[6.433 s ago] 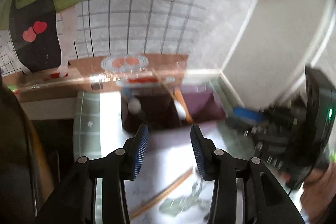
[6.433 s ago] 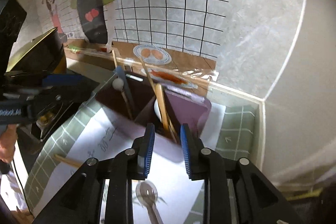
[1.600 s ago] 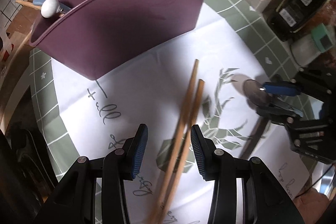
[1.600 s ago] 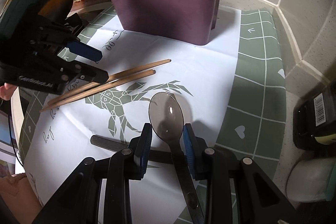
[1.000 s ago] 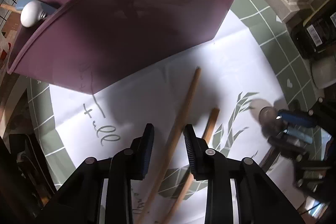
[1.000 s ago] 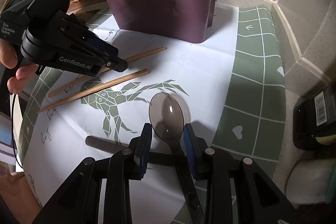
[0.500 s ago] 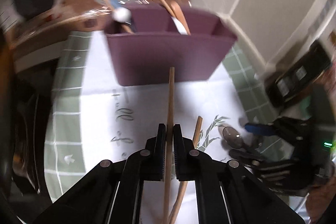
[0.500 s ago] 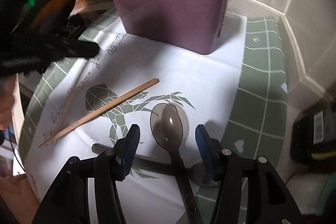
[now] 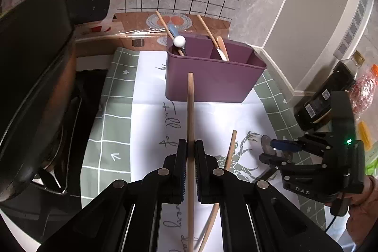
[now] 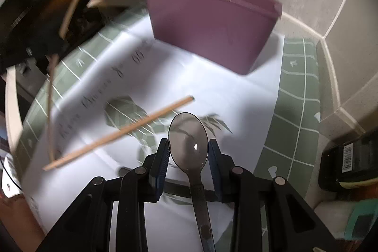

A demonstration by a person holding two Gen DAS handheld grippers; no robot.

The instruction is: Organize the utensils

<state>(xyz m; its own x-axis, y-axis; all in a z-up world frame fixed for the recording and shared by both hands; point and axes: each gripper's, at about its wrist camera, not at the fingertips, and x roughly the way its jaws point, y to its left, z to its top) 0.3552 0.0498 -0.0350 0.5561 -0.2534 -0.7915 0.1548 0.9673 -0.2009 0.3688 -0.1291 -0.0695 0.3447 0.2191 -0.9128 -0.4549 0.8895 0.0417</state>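
My left gripper [image 9: 190,145] is shut on a wooden chopstick [image 9: 190,110], held above the mat with its tip aimed at the purple caddy [image 9: 212,82]. The caddy holds chopsticks, a white-knobbed utensil [image 9: 179,40] and a wooden spoon. A second chopstick [image 10: 122,131] lies on the white mat. The jaws of my right gripper [image 10: 188,145] are closing, and their pads touch both sides of the bowl of a grey translucent spoon [image 10: 189,136]. The left wrist view shows the right gripper [image 9: 276,152] low at the right.
A dark handled utensil [image 10: 174,187] lies across the mat under my right gripper. A large black pan [image 9: 35,86] fills the left side. A black bottle [image 9: 323,105] and packets stand at the right. A green checked cloth [image 9: 111,110] lies under the white mat, and walls close the back.
The left gripper shut on one chopstick and lifted it off the mat toward the caddy. The right jaws widened, then narrowed onto the spoon's bowl, and the spoon has risen slightly.
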